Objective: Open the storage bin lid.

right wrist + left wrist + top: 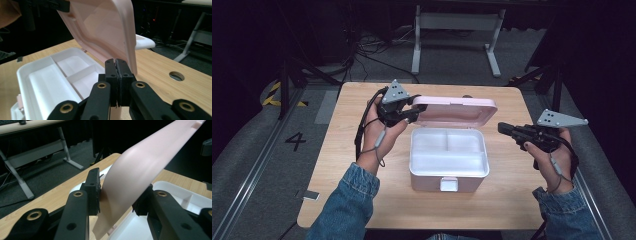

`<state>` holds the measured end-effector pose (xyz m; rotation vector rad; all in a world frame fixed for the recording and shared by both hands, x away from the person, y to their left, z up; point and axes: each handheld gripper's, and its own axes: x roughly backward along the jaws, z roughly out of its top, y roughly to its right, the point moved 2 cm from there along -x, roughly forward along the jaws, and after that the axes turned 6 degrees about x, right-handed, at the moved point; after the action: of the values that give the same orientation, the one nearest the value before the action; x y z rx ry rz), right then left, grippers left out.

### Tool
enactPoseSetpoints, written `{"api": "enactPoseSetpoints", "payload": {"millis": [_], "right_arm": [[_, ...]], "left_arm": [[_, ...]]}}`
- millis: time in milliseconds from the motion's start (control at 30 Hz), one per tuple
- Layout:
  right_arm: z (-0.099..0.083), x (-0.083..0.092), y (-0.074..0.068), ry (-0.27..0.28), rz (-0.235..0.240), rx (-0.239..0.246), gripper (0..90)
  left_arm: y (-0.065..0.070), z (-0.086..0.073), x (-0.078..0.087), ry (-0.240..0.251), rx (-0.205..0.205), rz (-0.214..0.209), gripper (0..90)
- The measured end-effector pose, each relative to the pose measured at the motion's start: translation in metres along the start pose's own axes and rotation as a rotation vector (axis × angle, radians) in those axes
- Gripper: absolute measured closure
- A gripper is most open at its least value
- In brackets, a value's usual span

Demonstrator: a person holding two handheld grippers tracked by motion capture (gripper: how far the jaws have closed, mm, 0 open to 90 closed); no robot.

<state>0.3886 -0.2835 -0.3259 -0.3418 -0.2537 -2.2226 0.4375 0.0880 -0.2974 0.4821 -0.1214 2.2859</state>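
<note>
At the frame's centre, the pink lid [455, 111] is grasped by the left claw [412, 114], so the white box [448, 160] is kept open on the table [362, 200]. The right claw [504, 128] is held clenched, empty, at right.

A: Bench [362, 200] top: light wood-grain laminate, smooth, matt.
B: Box?
A: Box [449, 167] looks like plastic. White tray inside, smooth, slight sheen. Lid [457, 111] pale pink plastic, smooth, satin, soft highlights in the left gripper view.
B: Claws?
A: Left claw [413, 114] and right claw [503, 128]: black matt plastic links, brass-coloured metal rivets. Pads [117, 72] look like dull black rubber, slightly rough edge.
B: Top plates?
A: 2 grey plates [395, 92], flat, matt, material unclear.
B: Sleeves?
A: Sleeves [344, 200] blue denim cloth, woven texture.
B: Floor?
A: Floor [242, 170] grey, looks like carpet, rough. Desk frame [457, 22] behind: pale painted metal, smooth.
</note>
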Motion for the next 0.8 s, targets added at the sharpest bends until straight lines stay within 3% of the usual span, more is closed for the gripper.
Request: {"api": "enactPoseSetpoints", "payload": {"millis": [333, 500, 800], "right_arm": [[-0.006, 0.005, 0.008, -0.026, -0.040, -0.012, 87.6], [-0.012, 0.006, 0.012, -0.052, -0.055, -0.023, 85.9], [-0.020, 0.011, 0.016, -0.079, -0.061, -0.039, 79.2]], "left_arm": [[-0.013, 0.009, -0.014, -0.024, 0.010, 0.026, 66.2], [-0.020, 0.009, -0.020, -0.003, 0.046, 0.024, 66.2], [-0.029, 0.013, -0.031, -0.029, 0.065, 0.037, 65.8]]}}
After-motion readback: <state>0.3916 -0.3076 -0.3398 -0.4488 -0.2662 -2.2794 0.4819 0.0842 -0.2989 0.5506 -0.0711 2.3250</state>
